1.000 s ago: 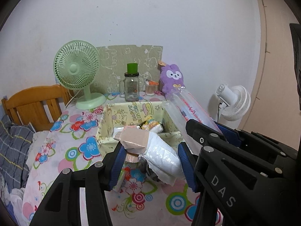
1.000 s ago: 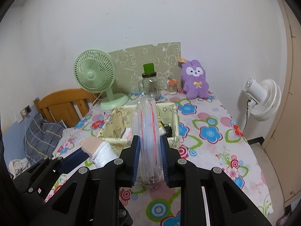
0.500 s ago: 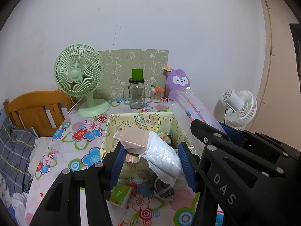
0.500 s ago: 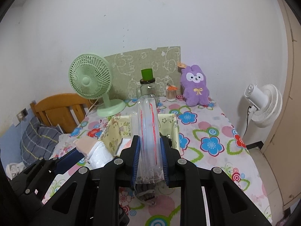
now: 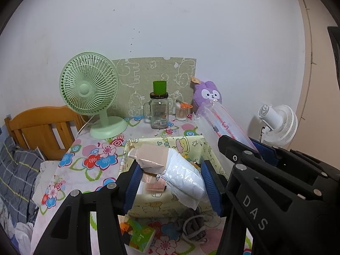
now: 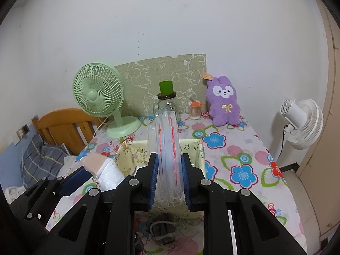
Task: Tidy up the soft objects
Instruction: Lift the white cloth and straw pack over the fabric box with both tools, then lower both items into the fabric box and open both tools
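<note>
Both grippers have been carried forward since a second ago, so that the yellow fabric bin is now seen just beneath the held things rather than ahead of them. The left gripper is closed on a soft pack, white plastic at the near end and beige at the far end, which is held above the bin's near wall. The right gripper is pressed together on a clear bag with red lines, which juts up and forward over the bin.

On the flowered table, at its near edge, a grey bundle with a white cord is seen touching the bin's near wall, and a small green box lies just left of it. The bin stands mid-table, with printed items inside that cannot be made out.

Along the far edge, by the wall, a green fan is set at the left, a glass jar with a green cup upturned on its lid in the middle, a small pot of sticks beside it, and a purple plush at the right. A wooden bed frame lies off the left edge, and a white fan off the right.
</note>
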### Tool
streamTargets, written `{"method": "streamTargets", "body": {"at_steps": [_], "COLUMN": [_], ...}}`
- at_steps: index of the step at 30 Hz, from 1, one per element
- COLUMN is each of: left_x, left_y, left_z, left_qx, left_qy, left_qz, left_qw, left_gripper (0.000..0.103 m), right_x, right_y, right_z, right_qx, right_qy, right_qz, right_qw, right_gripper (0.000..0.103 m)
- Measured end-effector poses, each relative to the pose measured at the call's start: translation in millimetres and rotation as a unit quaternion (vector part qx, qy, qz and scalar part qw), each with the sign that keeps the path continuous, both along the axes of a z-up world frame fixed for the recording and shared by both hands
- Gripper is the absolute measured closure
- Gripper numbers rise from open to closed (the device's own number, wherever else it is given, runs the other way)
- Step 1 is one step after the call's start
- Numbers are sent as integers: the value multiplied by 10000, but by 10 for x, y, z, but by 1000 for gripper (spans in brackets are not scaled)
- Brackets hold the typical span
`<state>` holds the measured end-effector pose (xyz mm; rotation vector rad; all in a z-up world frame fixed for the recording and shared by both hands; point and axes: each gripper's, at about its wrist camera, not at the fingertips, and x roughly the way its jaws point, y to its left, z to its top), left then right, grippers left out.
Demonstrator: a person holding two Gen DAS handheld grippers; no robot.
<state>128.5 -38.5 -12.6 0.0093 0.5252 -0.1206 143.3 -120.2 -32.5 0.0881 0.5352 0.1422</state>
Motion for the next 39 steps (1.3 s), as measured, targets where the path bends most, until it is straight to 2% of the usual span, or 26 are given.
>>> {"method": "streamTargets", "body": {"at_steps": [11,23,32,35,39], "left_x": [268,571,835,885,892], "left_y": [32,49,74,103,124], "left_z": [-46,-222,-451,-525,-614], "left_qx": [43,188,178,118,124], "left_qy": [36,156,516,668,854], "left_qz": [75,180,291,387,404], "left_qw": [10000,9995,9981,9969,9954], "left_gripper": [45,45,45,42,32], "right_x": [249,586,850,910,920], "right_y": [2,16,14,33,49], "right_z": [-63,-269,-487,-568,-647], "right_qx": [41,148,151,174,268], "right_qy": [35,240,489,583,668], "right_qz": [42,160,168,187,294], "right_qw": [10000,9995,9985,9980,9970], "right_gripper": [79,79,79,78,79]}}
